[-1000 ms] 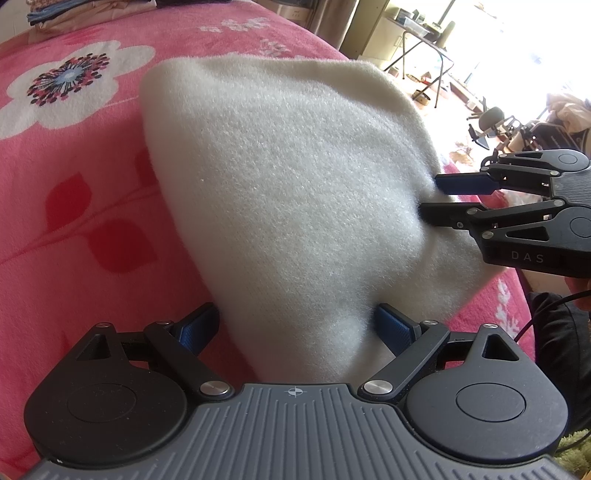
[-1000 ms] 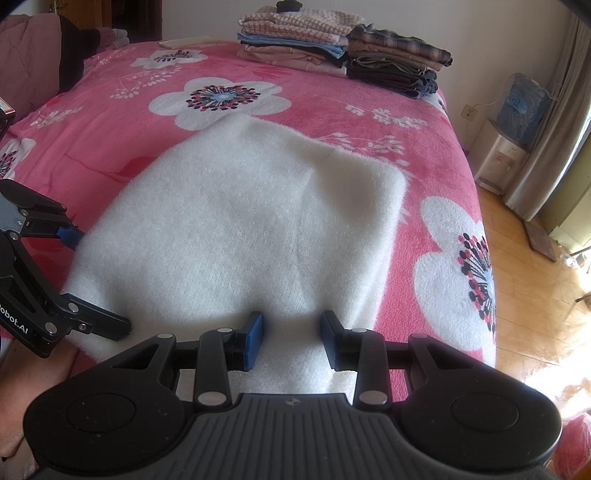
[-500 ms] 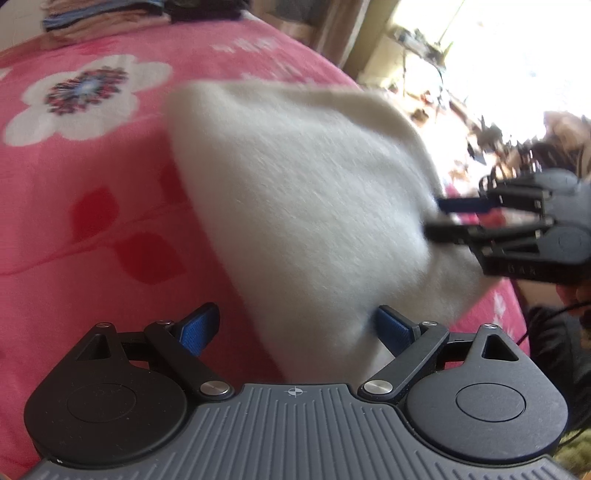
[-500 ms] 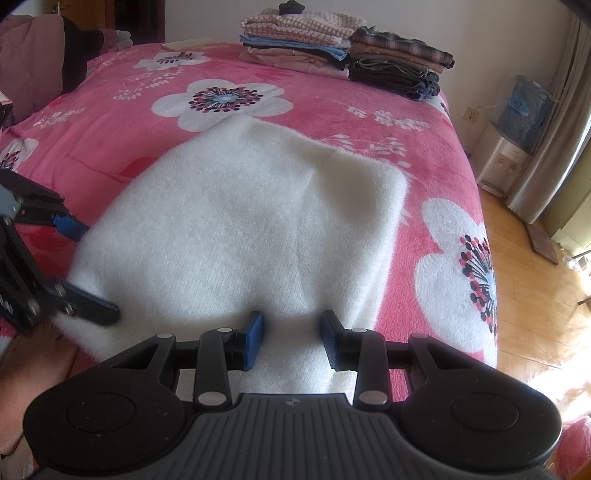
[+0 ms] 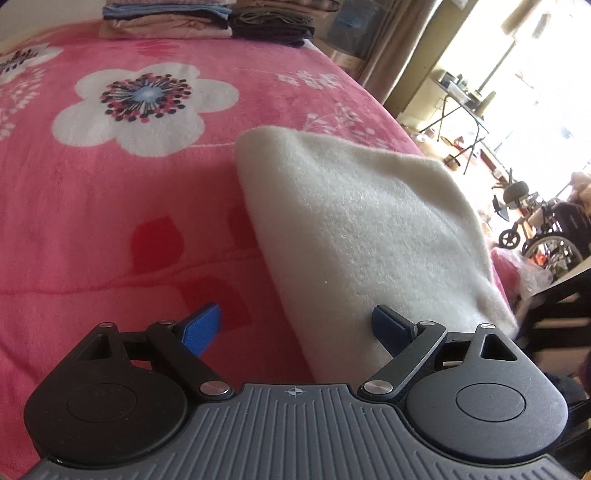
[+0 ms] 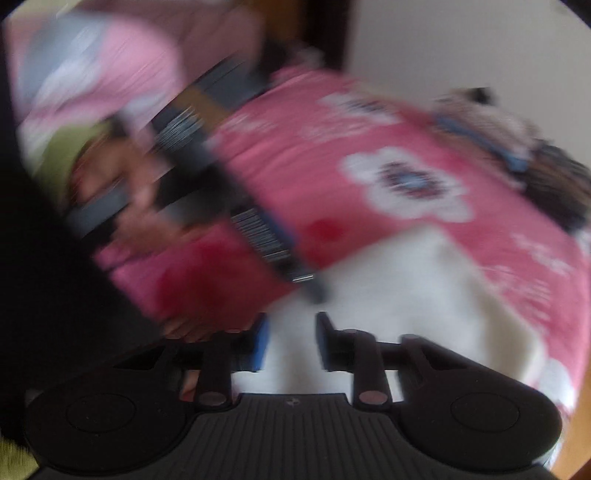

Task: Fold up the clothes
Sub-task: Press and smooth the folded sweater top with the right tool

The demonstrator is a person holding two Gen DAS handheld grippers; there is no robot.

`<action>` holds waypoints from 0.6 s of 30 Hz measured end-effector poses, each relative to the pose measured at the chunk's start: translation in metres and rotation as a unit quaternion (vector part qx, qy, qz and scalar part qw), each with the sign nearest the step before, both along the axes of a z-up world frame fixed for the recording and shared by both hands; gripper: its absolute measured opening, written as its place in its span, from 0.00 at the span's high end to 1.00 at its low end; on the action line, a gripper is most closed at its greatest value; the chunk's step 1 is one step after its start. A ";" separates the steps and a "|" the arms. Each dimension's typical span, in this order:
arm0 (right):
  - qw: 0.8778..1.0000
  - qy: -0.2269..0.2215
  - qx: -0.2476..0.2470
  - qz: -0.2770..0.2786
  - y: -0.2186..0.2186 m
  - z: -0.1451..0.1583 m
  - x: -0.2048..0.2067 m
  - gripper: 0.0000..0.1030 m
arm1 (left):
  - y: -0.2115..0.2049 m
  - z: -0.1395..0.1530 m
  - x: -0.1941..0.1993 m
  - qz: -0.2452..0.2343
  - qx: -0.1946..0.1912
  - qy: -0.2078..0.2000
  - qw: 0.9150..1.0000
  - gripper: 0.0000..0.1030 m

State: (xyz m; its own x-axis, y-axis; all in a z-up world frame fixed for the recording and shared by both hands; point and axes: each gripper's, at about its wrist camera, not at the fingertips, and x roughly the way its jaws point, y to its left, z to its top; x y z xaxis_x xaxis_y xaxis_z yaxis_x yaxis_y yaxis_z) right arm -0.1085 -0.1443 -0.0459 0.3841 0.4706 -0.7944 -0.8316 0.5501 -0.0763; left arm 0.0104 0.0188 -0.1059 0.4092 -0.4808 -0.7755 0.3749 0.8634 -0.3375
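Left wrist view: my left hand-held gripper (image 5: 295, 330) is spread wide, with nothing between its blue pads.
White fleece garment (image 5: 369, 236): folded and lying on the pink flowered bed (image 5: 110, 206); its near edge lies between my open fingers, close by the right pad (image 5: 388, 326).
Stacks of folded clothes (image 5: 210, 18): at the bed's far end, well beyond the garment.
Right wrist view: badly blurred.
Right hand-held gripper (image 6: 291, 341): its fingers stand a narrow gap apart over the white garment (image 6: 406, 295); I cannot tell whether they pinch it.
Beyond the garment: my left hand-held gripper (image 6: 258, 225) as a dark smear over the bed (image 6: 332, 147).
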 end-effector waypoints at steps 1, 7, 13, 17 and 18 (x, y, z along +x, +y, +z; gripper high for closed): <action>1.000 0.005 -0.030 -0.002 0.006 -0.013 0.003 0.78 | -0.001 -0.001 0.001 -0.003 0.003 0.000 1.000 0.13; 0.995 -0.019 -0.101 -0.013 0.018 -0.056 0.004 0.88 | 0.002 -0.013 0.009 -0.004 -0.010 0.020 1.000 0.12; 0.998 -0.018 -0.063 0.021 0.027 -0.030 -0.005 0.87 | 0.009 -0.005 0.007 0.006 -0.018 0.011 1.000 0.13; 0.996 -0.014 -0.083 0.040 0.031 -0.046 -0.010 0.88 | 0.008 -0.007 0.007 0.008 -0.012 0.011 1.000 0.13; 0.994 -0.016 -0.105 0.040 0.030 -0.062 -0.009 0.89 | 0.007 -0.006 0.006 0.008 -0.008 0.008 1.000 0.13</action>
State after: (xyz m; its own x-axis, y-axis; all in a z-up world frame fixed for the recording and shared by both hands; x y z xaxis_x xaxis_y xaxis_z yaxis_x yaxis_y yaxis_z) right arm -0.1177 -0.1146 -0.1077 0.3784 0.3265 -0.8661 -0.8674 0.4517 -0.2087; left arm 0.0165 0.0258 -0.1123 0.4039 -0.4865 -0.7747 0.3555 0.8638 -0.3571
